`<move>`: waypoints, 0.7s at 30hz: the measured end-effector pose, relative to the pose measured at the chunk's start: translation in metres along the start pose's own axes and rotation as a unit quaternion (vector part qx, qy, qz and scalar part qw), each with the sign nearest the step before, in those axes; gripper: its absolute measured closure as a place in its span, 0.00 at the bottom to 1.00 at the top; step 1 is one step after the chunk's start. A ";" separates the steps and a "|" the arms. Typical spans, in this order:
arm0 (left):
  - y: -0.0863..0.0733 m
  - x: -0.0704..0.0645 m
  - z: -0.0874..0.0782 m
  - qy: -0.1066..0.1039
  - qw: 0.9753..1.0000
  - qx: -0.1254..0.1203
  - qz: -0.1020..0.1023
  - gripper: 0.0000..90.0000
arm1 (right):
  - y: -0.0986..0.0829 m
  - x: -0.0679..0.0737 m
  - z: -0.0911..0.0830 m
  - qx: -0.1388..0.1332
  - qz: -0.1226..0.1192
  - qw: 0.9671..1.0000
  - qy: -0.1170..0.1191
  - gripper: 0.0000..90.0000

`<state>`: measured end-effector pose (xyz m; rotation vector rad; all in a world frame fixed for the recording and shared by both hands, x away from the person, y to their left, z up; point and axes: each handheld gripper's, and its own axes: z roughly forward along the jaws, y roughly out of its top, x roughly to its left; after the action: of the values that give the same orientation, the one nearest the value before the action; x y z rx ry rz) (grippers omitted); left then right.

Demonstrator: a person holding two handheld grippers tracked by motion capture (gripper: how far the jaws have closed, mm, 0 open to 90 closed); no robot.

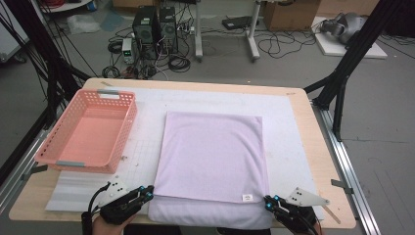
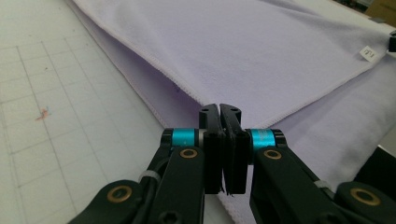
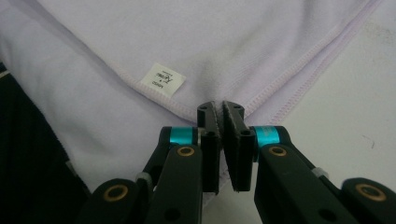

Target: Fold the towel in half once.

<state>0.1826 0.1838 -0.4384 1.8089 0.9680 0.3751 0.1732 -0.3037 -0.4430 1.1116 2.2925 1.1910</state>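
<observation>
I have the lilac towel (image 1: 213, 154) laid flat on the white mat (image 1: 288, 127) in the middle of the surface (image 1: 323, 161), and judging by how it lies, one fold is done: an upper layer sits over a lower one, with a strip of the lower layer peeking out along the towel's near edge. My left gripper (image 1: 148, 192) is at the near left corner of the towel, and in the left gripper view its fingers (image 2: 211, 140) are pressed together right at the tip of the upper layer's corner (image 2: 212, 106); I can't make out for certain whether the cloth is pinched between them. My right gripper (image 1: 269, 201) is at the near right corner of the towel, just beside the small white label (image 1: 247, 198), and its fingers (image 3: 210, 140) are likewise closed at the stitched corner point (image 3: 223, 105), again with no clear sign of cloth caught between them. The pink basket (image 1: 122, 127) stands empty off the towel's left side, well apart from it. So I'd say I'm about midway: the first fold is down, and what is left is probably another fold or two and then moving the towel into the basket.
</observation>
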 end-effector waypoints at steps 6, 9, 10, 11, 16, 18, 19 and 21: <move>-0.006 -0.007 -0.012 -0.010 1.000 0.004 -0.012 0.98 | -0.002 0.005 -0.008 0.002 -0.010 1.000 0.005 0.95; -0.010 -0.012 -0.016 -0.018 1.000 0.009 -0.017 0.98 | -0.005 0.008 -0.013 0.006 -0.012 1.000 0.008 0.95; -0.012 -0.014 -0.018 -0.021 1.000 0.010 -0.019 0.98 | -0.006 0.009 -0.015 0.008 -0.014 1.000 0.009 0.95; -0.013 -0.016 -0.020 -0.023 1.000 0.012 -0.017 0.98 | -0.007 0.011 -0.017 0.008 -0.015 1.000 0.008 0.95; -0.016 -0.022 -0.030 -0.034 0.999 0.015 -0.021 0.98 | -0.015 0.018 -0.031 0.007 -0.020 1.000 0.015 0.95; -0.018 -0.025 -0.035 -0.038 0.999 0.018 -0.021 0.98 | -0.018 0.022 -0.037 0.007 -0.019 1.000 0.018 0.95; -0.019 -0.026 -0.037 -0.041 0.999 0.018 -0.020 0.98 | -0.019 0.024 -0.039 0.006 -0.021 1.000 0.019 0.95; -0.021 -0.029 -0.043 -0.046 0.999 0.021 -0.019 0.98 | -0.022 0.028 -0.045 0.004 -0.024 0.999 0.024 0.95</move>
<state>0.1275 0.1921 -0.4331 1.8280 0.9501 0.2474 0.1182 -0.3140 -0.4317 1.0369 2.3479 1.2030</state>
